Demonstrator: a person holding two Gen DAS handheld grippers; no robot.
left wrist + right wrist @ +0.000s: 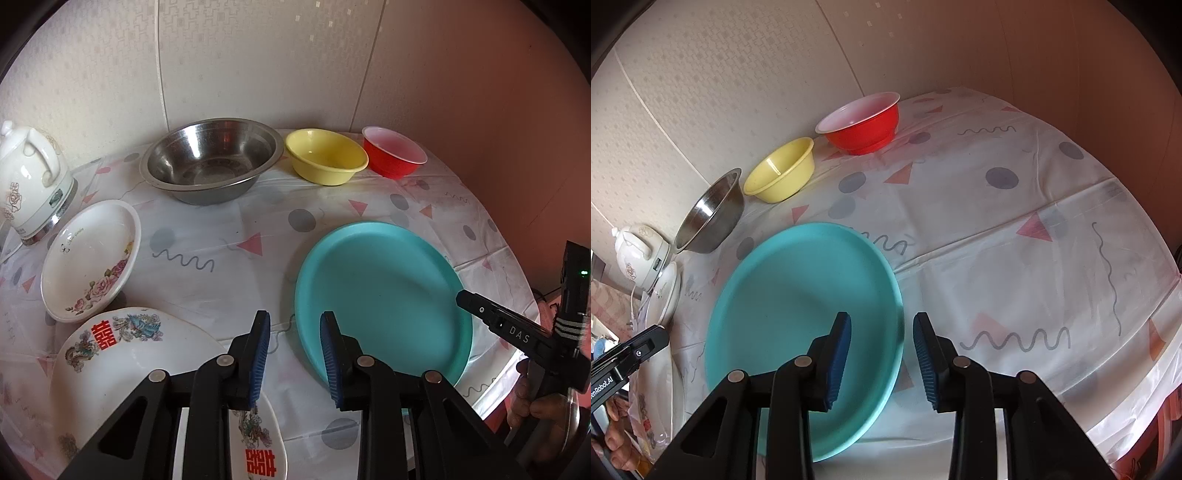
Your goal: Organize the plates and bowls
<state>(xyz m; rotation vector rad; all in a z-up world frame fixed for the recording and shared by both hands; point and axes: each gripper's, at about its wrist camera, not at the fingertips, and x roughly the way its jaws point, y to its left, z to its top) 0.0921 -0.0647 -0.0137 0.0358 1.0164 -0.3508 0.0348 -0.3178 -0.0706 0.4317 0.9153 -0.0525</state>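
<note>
Plate point(798, 314), teal & plain, lies under right gripper point(881, 350); its rim sits btwn the wide-open, empty jaws. Left gripper point(295, 354) (also open, empty) hovers btwn it & a dragon-print plate point(122, 354). Steel bowl point(212, 158), yellow bowl point(325, 155), red bowl point(393, 151) line the wall ahead.

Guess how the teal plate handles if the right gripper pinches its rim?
The teal plate looks like matte plastic: probably light, stiff, not fragile. It is wide and shallow, so a one-edge pinch by the right gripper may let it droop. Its smooth rim could slip on the cloth.
</note>
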